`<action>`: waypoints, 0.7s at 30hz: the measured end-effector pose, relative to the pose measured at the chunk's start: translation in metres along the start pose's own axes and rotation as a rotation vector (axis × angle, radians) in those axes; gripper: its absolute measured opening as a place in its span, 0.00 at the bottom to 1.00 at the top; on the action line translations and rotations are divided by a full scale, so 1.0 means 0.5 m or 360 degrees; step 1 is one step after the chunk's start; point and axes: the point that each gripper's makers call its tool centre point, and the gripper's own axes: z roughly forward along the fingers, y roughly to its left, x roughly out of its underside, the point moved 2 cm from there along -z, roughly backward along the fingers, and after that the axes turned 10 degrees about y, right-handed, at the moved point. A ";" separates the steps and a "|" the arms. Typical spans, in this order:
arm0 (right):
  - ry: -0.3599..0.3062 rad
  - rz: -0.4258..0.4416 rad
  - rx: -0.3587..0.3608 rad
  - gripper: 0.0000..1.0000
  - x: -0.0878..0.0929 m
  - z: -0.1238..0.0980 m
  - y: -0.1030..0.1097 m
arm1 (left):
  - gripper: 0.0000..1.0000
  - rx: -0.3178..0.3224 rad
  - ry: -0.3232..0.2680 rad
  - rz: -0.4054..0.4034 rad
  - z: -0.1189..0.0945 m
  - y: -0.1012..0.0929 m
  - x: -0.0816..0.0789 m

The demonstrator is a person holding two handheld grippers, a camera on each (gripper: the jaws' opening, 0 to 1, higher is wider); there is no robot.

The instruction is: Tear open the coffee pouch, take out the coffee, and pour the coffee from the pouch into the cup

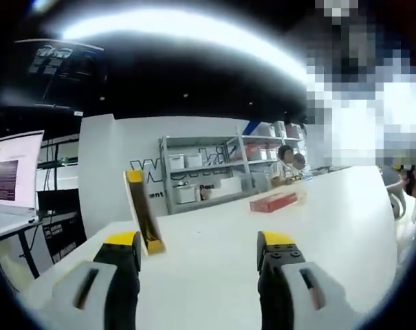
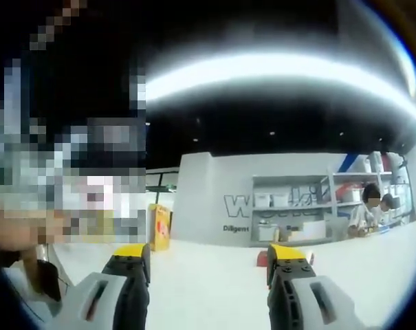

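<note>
Left gripper view put our left gripper [image 1: 204, 251] nearest, its two yellow-tipped jaws spread wide with nothing between them. Just beyond the left jaw, the yellow coffee pouch [image 1: 143, 214] stood on the white table [image 1: 331, 213], its long axis upright and leaning slightly, narrow edge turned toward us. Nothing lay between the jaws and the pouch. Farther along the table, well apart from the pouch, a flat red box [image 1: 274, 201] lay on its side. To the far left a lit screen [image 1: 14, 173] stood off the table. Behind everything, grey shelving [image 1: 204, 172] with white bins lined a white wall, and a person [image 1: 285, 165] sat beside it.

Right gripper view showed our right gripper [image 2: 209, 265] nearest, jaws likewise parted and holding nothing. Past the left jaw, near the table's [image 2: 208, 282] far edge, the coffee pouch [image 2: 159, 227] stood upright, its broad face angled toward us. A glimpse of the red box [image 2: 262, 258] peeked beside the right jaw. Shelving [image 2: 297, 206] and a seated person [image 2: 364, 210] lay beyond.
</note>
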 end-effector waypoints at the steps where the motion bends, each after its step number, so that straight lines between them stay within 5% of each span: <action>1: 0.0000 -0.0001 -0.0001 0.69 0.000 0.000 0.000 | 0.70 -0.0005 -0.0002 -0.0006 0.003 0.006 -0.003; 21: 0.0003 -0.0021 -0.0003 0.68 -0.006 -0.002 0.007 | 0.67 -0.0018 0.0037 -0.0116 0.063 0.093 -0.007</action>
